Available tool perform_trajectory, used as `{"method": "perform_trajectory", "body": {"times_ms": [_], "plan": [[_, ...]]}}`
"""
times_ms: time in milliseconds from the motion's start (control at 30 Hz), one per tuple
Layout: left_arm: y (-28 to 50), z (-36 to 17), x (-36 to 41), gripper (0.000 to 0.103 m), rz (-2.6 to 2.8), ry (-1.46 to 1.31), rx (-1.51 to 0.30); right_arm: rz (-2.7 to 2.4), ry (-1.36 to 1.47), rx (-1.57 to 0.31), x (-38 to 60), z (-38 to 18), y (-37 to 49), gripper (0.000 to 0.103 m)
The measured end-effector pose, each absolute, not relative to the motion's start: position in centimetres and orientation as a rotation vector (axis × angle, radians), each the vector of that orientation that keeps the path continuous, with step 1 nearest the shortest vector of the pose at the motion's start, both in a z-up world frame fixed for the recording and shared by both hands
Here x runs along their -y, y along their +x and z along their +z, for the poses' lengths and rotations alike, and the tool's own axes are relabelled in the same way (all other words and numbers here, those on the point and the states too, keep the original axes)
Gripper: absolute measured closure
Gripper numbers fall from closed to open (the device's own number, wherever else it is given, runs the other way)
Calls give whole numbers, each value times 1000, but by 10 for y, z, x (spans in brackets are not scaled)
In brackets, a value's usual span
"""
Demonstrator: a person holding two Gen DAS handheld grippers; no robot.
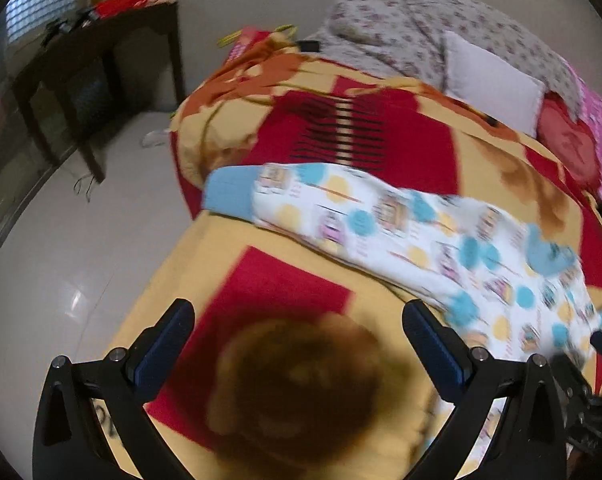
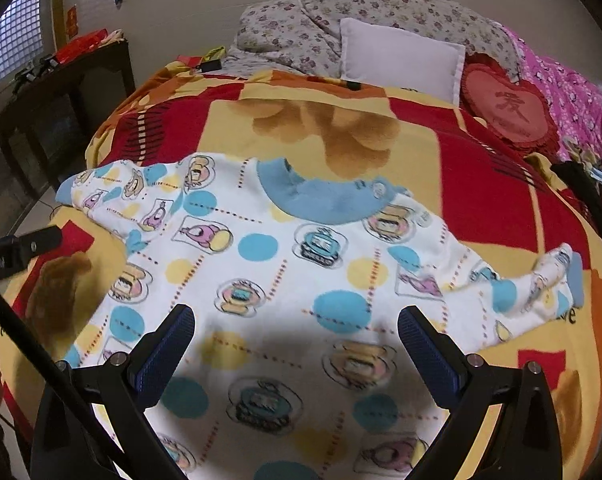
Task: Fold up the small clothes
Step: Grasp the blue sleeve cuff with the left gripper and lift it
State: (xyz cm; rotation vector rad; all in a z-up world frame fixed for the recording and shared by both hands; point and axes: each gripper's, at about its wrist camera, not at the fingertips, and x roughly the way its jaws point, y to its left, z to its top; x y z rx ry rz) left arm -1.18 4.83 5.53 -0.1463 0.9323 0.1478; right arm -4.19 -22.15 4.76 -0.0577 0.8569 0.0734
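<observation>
A small white child's top with blue and yellow dots, cartoon prints, a blue collar and blue cuffs lies spread flat on the bed blanket, sleeves out to both sides. My right gripper is open and empty, hovering over the top's lower body. In the left wrist view the top's left sleeve with its blue cuff stretches across the blanket. My left gripper is open and empty, over bare blanket just left of the top. The left gripper's finger also shows in the right wrist view.
The red and yellow blanket covers the bed. A white pillow, a floral quilt and a red heart cushion lie at the head. A dark wooden table stands left of the bed on white floor.
</observation>
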Motion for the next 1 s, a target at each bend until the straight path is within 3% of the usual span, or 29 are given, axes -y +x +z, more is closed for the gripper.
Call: {"method": "perform_trajectory", "body": {"times_ms": [633, 733, 800, 833, 1000], "plan": [[46, 48, -105, 1, 218, -353, -929, 111, -51, -869, 212, 42, -23, 0], [55, 49, -108, 14, 203, -377, -920, 112, -41, -875, 214, 40, -23, 0], [61, 46, -109, 43, 200, -390, -934, 119, -32, -881, 215, 38, -22, 0], [65, 43, -109, 47, 190, -401, -950, 121, -29, -881, 215, 37, -22, 0], [72, 30, -108, 50, 174, -426, -992, 130, -22, -888, 216, 34, -21, 0]]}}
